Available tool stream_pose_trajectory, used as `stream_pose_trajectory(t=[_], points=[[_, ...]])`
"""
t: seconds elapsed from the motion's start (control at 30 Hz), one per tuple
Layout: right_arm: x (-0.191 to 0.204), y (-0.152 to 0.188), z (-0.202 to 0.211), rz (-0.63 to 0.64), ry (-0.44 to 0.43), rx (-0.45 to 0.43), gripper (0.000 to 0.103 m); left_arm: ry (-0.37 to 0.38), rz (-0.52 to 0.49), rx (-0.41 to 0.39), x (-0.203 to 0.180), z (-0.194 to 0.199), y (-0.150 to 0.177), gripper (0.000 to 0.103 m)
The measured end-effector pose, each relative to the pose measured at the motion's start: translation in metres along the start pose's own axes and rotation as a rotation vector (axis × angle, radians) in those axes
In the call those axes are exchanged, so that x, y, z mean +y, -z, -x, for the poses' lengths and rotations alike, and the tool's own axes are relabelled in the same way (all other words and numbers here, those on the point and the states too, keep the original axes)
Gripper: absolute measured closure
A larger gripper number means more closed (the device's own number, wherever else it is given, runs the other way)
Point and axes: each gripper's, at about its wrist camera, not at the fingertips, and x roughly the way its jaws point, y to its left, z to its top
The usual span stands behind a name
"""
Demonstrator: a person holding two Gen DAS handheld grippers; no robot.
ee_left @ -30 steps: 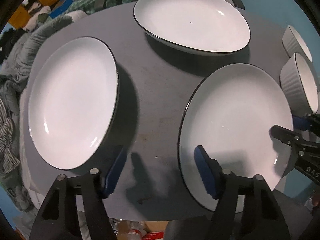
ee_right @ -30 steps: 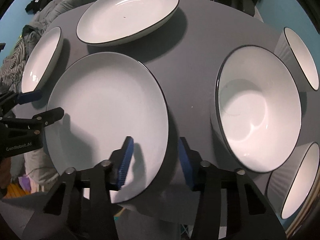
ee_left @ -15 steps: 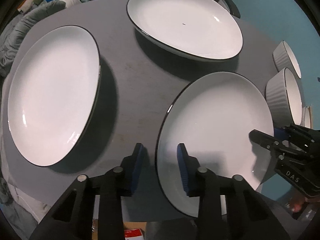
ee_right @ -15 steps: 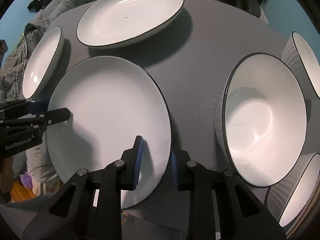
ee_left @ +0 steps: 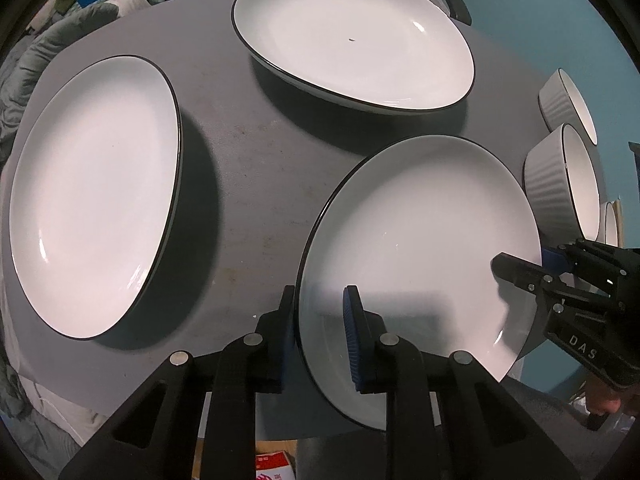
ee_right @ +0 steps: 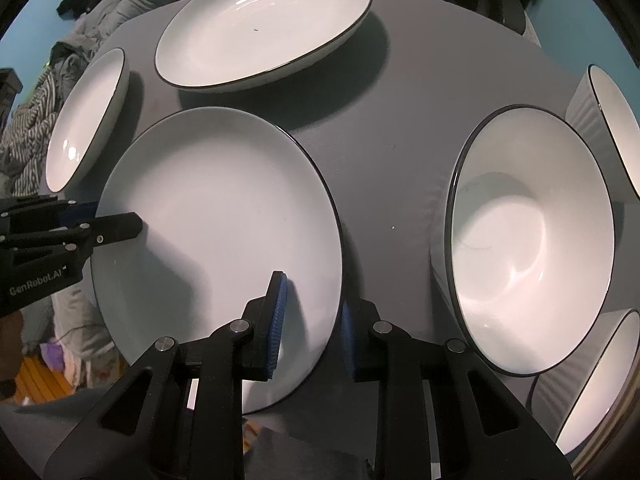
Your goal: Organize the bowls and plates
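Three white black-rimmed plates lie on the grey table. Both grippers are on the near plate. My left gripper is closing on its left rim, with one pad outside the rim and one on the inner face. My right gripper is shut on the opposite rim, one pad inside and one outside. The left plate and the far plate sit untouched.
A deep white bowl stands right of the near plate, with ribbed bowls beyond it near the table's right edge. Heaped clothes lie past the left edge. The near plate overhangs the front edge.
My left gripper shifted right and its jaws narrowed from wide open onto the near plate's left rim. The right jaws closed further onto the opposite rim. The plates stayed put.
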Motion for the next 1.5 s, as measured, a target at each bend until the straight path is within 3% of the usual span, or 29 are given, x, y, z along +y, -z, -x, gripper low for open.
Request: stream_pose_trajectory(t=[0.43,0.93,1.5], points=[[-0.013,-0.01,0.0,-0.057,-0.028,-0.024,0.086,0.001,0.051,0.006,0.01,0.006,-0.012,0.082],[-0.017,-0.007,0.016,-0.054,-0.035,-0.057,0.089,-0.043,0.041,-0.016,0.0,0.023,-0.025,0.085],[-0.017,-0.041,0.043,-0.061,-0.05,-0.115,0.091,-0.042,0.061,-0.086,0.013,0.063,-0.074,0.085]])
